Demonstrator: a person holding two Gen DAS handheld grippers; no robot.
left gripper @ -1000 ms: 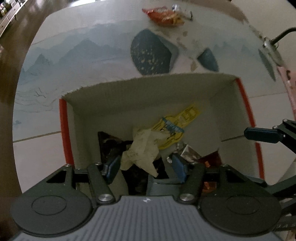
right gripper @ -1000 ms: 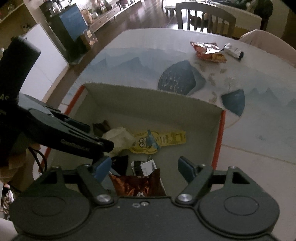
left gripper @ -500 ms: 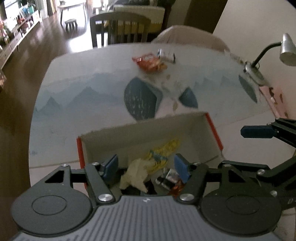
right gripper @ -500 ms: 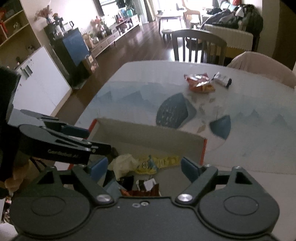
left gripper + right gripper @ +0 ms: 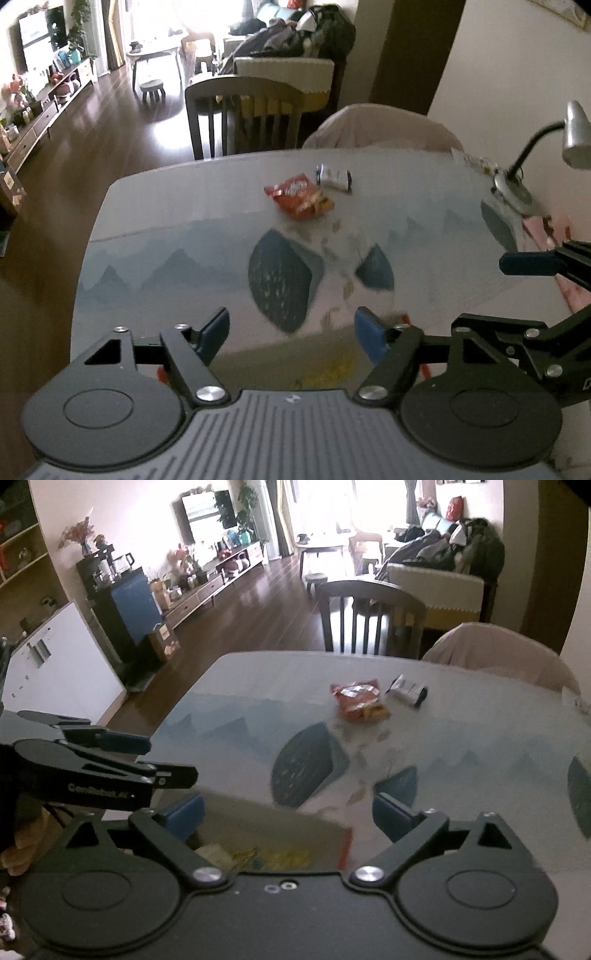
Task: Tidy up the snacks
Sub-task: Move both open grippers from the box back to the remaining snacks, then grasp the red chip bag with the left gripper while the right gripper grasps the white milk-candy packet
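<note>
A cardboard box (image 5: 295,350) with red edges sits at the near end of the table, mostly hidden below both grippers. Blurred yellow wrappers (image 5: 288,857) show inside it. My left gripper (image 5: 291,328) hangs above the box, its jaws opening with nothing between them. My right gripper (image 5: 288,812) is beside it, its jaws also opening wide and holding nothing. Far across the table lie a red snack bag (image 5: 301,197) (image 5: 360,701) and a small white and black packet (image 5: 334,177) (image 5: 408,691), well apart from both grippers.
The table (image 5: 166,240) wears a cloth with blue mountain shapes. A desk lamp (image 5: 517,184) and a pink cloth (image 5: 554,229) are at its right edge. A wooden chair (image 5: 243,114) and a covered chair (image 5: 380,125) stand behind the far edge.
Both grippers rose out of the box and tilted up, so the far table and room now fill the views. Both pairs of jaws spread wider. The snacks stayed in the box.
</note>
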